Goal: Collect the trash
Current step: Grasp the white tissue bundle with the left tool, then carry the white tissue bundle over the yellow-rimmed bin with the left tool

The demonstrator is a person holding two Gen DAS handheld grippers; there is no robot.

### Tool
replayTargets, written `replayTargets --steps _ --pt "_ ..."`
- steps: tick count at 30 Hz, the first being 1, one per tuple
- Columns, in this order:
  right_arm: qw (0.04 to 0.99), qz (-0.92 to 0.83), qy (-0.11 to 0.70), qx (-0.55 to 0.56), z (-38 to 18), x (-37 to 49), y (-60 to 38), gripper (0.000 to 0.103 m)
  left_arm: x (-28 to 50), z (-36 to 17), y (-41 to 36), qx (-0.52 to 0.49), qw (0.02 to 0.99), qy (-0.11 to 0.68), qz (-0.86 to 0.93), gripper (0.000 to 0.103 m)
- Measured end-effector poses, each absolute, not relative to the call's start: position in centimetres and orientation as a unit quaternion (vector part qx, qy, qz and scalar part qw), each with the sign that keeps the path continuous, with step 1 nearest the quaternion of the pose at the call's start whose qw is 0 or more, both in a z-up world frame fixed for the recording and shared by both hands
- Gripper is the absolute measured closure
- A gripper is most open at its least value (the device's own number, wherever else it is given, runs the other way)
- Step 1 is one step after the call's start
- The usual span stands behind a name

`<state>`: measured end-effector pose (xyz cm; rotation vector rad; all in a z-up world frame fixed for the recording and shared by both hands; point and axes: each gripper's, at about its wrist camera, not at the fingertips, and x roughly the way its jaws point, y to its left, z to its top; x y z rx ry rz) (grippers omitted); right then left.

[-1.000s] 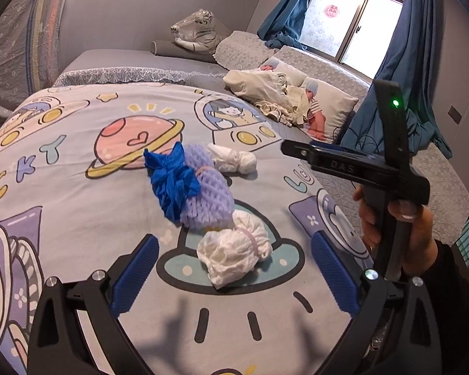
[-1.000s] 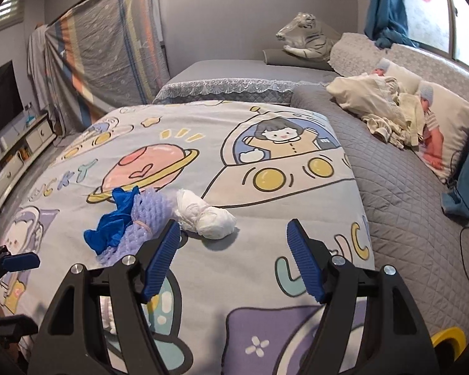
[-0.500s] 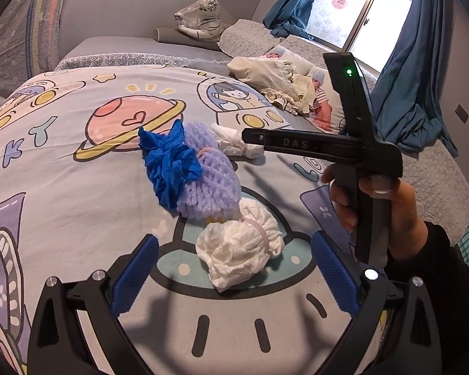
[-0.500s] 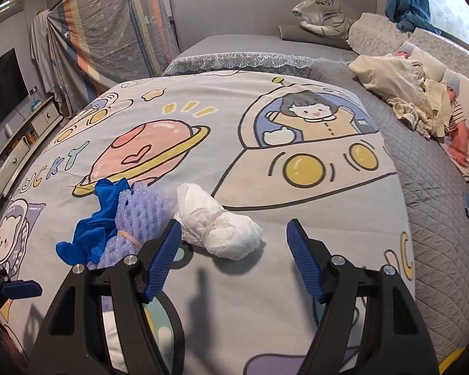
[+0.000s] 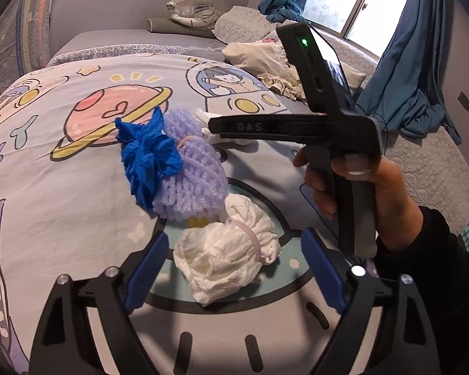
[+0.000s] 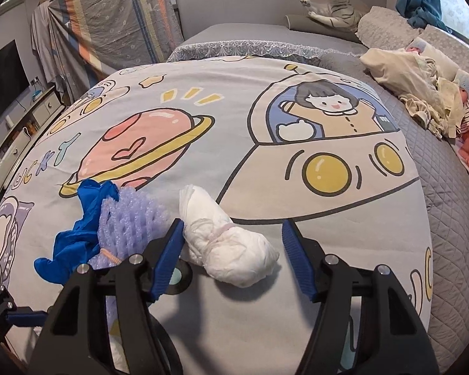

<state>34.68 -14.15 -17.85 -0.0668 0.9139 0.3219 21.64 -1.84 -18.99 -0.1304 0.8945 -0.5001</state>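
- Left wrist view: the left gripper point(image 5: 233, 268) has its blue-padded fingers spread wide, one on each side of a near white wad point(image 5: 226, 253) of crumpled tissue bound with a rubber band; neither pad touches it.
- The wad lies on the cartoon bedspread point(image 5: 62, 187), on a teal ring of the print.
- Just beyond it, touching its far edge, is a purple foam net point(image 5: 190, 172) with a blue glove point(image 5: 148, 156) bunched against its left side.
- To the right, the right hand point(image 5: 359, 187) grips the handle of the right gripper, seen side-on; its black body crosses in front of a second white bundle, mostly hidden behind it.
- Far off, a tiger plush point(image 5: 197, 6) sits at the head of the bed and blue curtains point(image 5: 412, 72) hang on the right.
- Right wrist view: the right gripper point(image 6: 231, 251) is also spread apart, straddling the far white wad point(image 6: 228, 247), which lies between the blue pads with gaps on both sides.
- Left of it, the foam net and glove lie together on the bedspread, the net partly behind the left finger.
- At the right edge, a cream blanket point(image 6: 403, 81) is heaped on a grey quilt point(image 6: 447, 234).
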Motion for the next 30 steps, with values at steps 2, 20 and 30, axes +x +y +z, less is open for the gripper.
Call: replayTargets --steps 2,20,30 --pt "0.881 0.161 0.444 -0.033 -18.1 34.8 -14.1 0.047 21.9 -19.3 -2.3 -0.059 0.866 0.435 -0.24 0.03" --pt "0.885 0.163 0.435 -0.038 -17.9 34.5 -13.3 0.067 22.1 -19.3 -3.5 -0.034 0.863 0.446 -0.235 0.062" --pt "0.899 0.139 0.415 -0.01 -15.7 33.9 -15.9 0.067 21.0 -17.8 -3.2 -0.042 0.864 0.433 -0.253 0.063"
